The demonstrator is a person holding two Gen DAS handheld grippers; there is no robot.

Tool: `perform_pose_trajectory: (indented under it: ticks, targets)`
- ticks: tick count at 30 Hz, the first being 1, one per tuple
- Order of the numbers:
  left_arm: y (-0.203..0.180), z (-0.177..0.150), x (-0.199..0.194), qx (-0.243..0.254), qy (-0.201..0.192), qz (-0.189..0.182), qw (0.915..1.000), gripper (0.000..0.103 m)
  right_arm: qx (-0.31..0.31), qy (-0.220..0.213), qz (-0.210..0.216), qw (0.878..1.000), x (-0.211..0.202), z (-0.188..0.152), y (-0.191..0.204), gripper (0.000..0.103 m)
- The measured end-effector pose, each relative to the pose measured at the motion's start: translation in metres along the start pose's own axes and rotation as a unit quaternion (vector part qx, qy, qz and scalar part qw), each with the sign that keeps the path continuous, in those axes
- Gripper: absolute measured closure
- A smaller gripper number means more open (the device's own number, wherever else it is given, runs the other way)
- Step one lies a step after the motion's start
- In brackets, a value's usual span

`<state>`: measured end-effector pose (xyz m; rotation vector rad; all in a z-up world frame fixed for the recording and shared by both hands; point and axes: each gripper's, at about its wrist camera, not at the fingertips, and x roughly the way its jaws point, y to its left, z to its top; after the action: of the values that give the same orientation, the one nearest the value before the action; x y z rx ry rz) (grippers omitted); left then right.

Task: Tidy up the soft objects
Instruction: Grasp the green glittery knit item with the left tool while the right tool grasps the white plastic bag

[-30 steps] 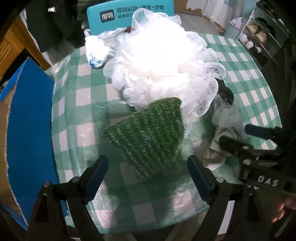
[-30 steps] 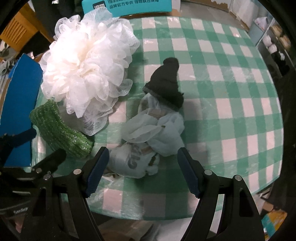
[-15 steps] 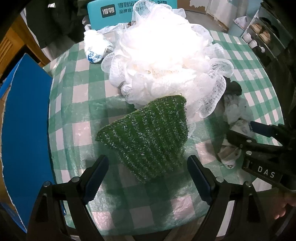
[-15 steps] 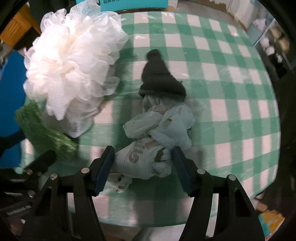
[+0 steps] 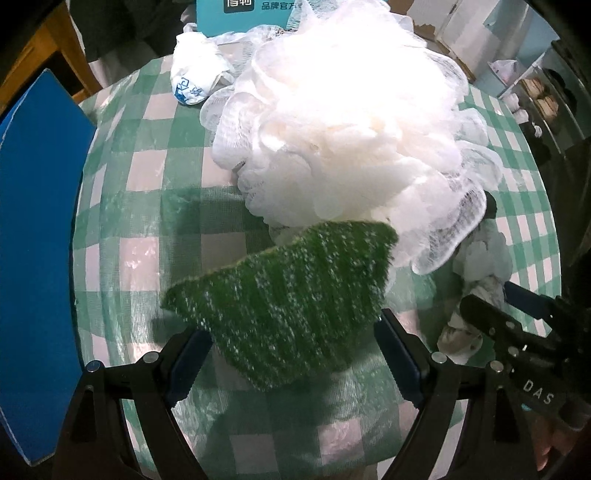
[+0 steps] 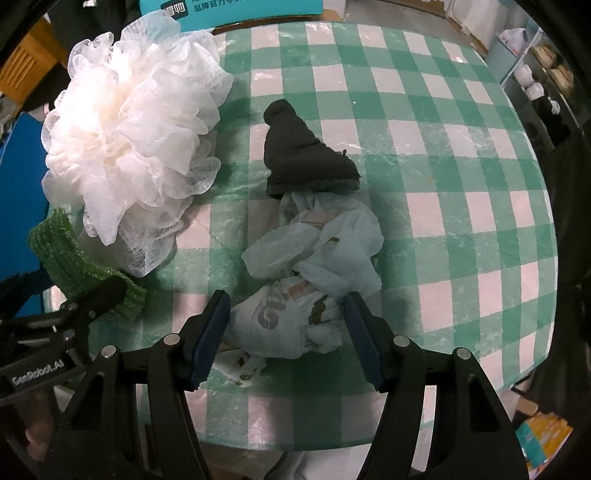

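Green-checked cloth: a round table [image 6: 461, 206] is covered by it, seen from above in both wrist views.
Left gripper [image 5: 291, 354]: held wide, unclenched; the lower part of a green knitted cloth [image 5: 288, 302] is seen between its fingers, but pad contact cannot be told.
Green knitted cloth: found at centre of the left view and at the left edge of the right view [image 6: 70, 266], its upper edge tucked against a white mesh bath sponge [image 5: 351, 125].
Right gripper [image 6: 286, 332]: its jaws have just been closing; a crumpled white plastic bag [image 6: 303, 277] is flanked by the blue pads, which are seen at its sides, gripping it.
Black knitted hat [image 6: 303, 155]: laid just above the bag at centre of the right view, touching it.
Second bag: a small knotted white bag [image 5: 195, 79] is seen at upper left of the left view.
Background: a teal box [image 6: 236, 11] is placed at the top edge, a blue board [image 5: 37, 236] at the left edge.
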<state>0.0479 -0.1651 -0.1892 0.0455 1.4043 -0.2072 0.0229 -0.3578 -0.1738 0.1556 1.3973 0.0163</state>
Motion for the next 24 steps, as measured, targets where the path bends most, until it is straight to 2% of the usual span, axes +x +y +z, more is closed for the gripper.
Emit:
perform_pose_trajectory:
  ticks: [3,4,8,9,14,20,24]
  targets:
    - [0.002,0.005,0.000,-0.006,-0.006,-0.017,0.9998,0.015,0.002,0.001,-0.002,1.000,-0.003,-0.002,0.005,0.038]
    - [0.002,0.007,0.001,-0.010,-0.009,-0.021,0.9997,0.018,0.005,0.000,0.000,1.000,-0.002,-0.001,0.005,0.038]
    - [0.011,0.008,0.000,-0.028,-0.002,-0.054,0.9981,0.044,0.003,-0.003,0.000,1.000,0.007,0.003,0.016,0.038]
    - [0.012,0.007,0.000,-0.026,-0.002,-0.061,0.9978,0.047,0.002,0.000,-0.002,1.000,0.009,0.004,0.017,0.038]
    - [0.015,0.004,-0.005,-0.005,-0.007,-0.056,0.9984,0.071,-0.011,0.011,-0.007,1.000,0.022,0.005,0.026,0.038]
    - [0.029,-0.010,-0.025,0.018,-0.017,-0.048,0.9985,0.078,-0.044,0.004,-0.020,0.999,0.017,0.004,0.036,0.049]
    - [0.029,-0.013,-0.037,0.039,-0.031,-0.039,0.9980,0.078,-0.057,-0.007,-0.014,0.998,0.008,0.004,0.041,0.051]
